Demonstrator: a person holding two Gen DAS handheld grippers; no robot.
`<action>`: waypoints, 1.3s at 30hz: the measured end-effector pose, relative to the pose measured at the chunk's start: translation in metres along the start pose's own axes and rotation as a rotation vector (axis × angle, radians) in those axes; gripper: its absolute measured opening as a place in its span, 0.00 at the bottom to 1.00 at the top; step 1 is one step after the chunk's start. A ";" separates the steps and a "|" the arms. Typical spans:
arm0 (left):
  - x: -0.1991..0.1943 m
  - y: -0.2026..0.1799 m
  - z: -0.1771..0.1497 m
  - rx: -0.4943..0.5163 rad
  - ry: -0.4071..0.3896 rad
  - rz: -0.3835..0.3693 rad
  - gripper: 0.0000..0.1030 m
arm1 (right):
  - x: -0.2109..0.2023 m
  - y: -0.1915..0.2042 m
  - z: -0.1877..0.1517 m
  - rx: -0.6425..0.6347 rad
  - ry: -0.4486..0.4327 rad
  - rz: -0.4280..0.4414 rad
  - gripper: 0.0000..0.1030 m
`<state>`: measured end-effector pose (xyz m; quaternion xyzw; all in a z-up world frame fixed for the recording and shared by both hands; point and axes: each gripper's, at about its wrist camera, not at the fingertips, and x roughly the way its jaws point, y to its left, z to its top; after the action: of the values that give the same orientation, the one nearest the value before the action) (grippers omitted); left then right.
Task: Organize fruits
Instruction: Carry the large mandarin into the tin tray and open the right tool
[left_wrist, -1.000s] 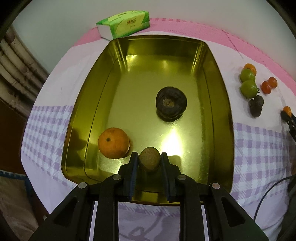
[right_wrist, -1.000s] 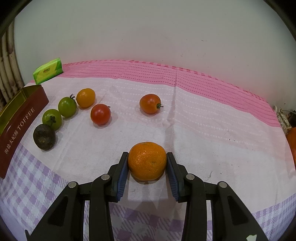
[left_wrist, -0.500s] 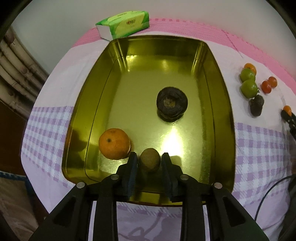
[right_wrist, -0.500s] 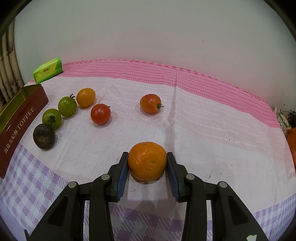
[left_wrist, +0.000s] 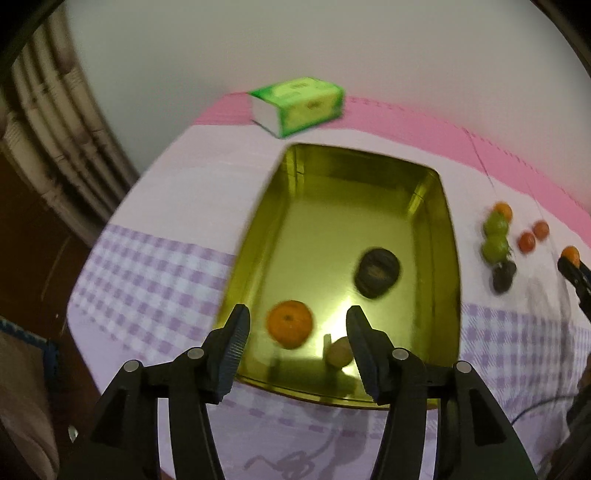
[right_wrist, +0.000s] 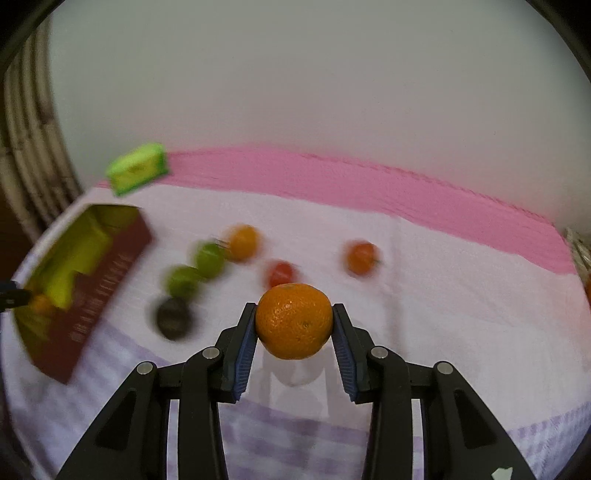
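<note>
In the left wrist view my left gripper (left_wrist: 297, 347) is open and empty above the near end of the gold tin tray (left_wrist: 448, 236). In the tray lie an orange (left_wrist: 290, 324), a small brown kiwi (left_wrist: 339, 352) and a dark round fruit (left_wrist: 376, 272). In the right wrist view my right gripper (right_wrist: 294, 341) is shut on an orange (right_wrist: 294, 320), lifted above the cloth. Loose fruits lie on the cloth: two green tomatoes (right_wrist: 208, 258), an orange one (right_wrist: 242, 242), a red one (right_wrist: 281, 272), another orange-red one (right_wrist: 360, 255) and a dark fruit (right_wrist: 171, 318).
A green tissue pack (left_wrist: 297, 105) lies behind the tray by the white wall. The tray's maroon side (right_wrist: 99, 291) faces the right gripper. The tablecloth is pink at the back and purple-checked in front. Ribbed pipes (left_wrist: 48, 122) stand at the far left.
My left gripper opened, dropped the kiwi into the tray and pulled back upward. My right gripper lifted its orange off the cloth and swung toward the tray. Both views are motion-blurred.
</note>
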<state>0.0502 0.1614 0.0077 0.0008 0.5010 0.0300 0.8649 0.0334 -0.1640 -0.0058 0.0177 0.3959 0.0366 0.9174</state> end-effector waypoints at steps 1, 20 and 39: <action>-0.003 0.004 0.001 -0.012 -0.005 0.009 0.54 | -0.003 0.014 0.006 -0.017 -0.007 0.034 0.35; -0.009 0.055 -0.019 -0.104 -0.005 0.120 0.54 | 0.026 0.216 0.014 -0.337 0.083 0.326 0.35; 0.000 0.058 -0.019 -0.120 0.021 0.114 0.54 | 0.050 0.222 0.009 -0.392 0.116 0.261 0.36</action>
<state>0.0306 0.2186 0.0004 -0.0229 0.5067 0.1092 0.8549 0.0622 0.0616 -0.0228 -0.1118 0.4277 0.2320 0.8665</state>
